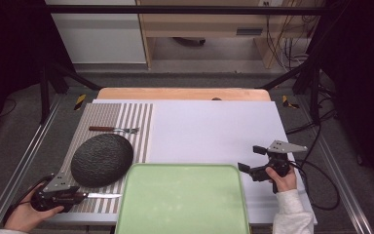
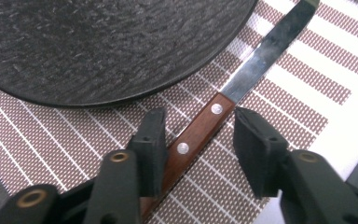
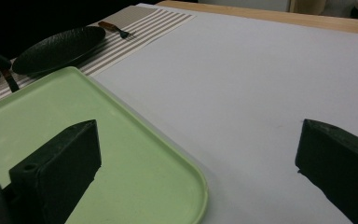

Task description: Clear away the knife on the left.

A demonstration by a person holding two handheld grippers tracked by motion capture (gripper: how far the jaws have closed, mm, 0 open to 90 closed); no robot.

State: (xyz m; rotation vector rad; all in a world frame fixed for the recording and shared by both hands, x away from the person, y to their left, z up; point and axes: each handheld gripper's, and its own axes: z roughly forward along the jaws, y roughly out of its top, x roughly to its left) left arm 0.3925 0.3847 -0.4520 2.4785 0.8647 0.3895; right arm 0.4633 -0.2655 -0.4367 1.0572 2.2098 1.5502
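A knife with a brown riveted wooden handle and a steel blade lies on a striped placemat, just in front of a dark textured plate. My left gripper straddles the knife's handle near the blade. The left jaw sits against the wood and the right jaw stands a little off it, so the jaws are open around the handle. In the high view the left gripper is at the table's near left corner. My right gripper hovers open and empty over the white surface to the right of the tray.
A pale green tray lies empty at the front centre, its corner under my right gripper. A wooden-handled fork lies on the placemat behind the plate. A white sheet covers the table's middle and right.
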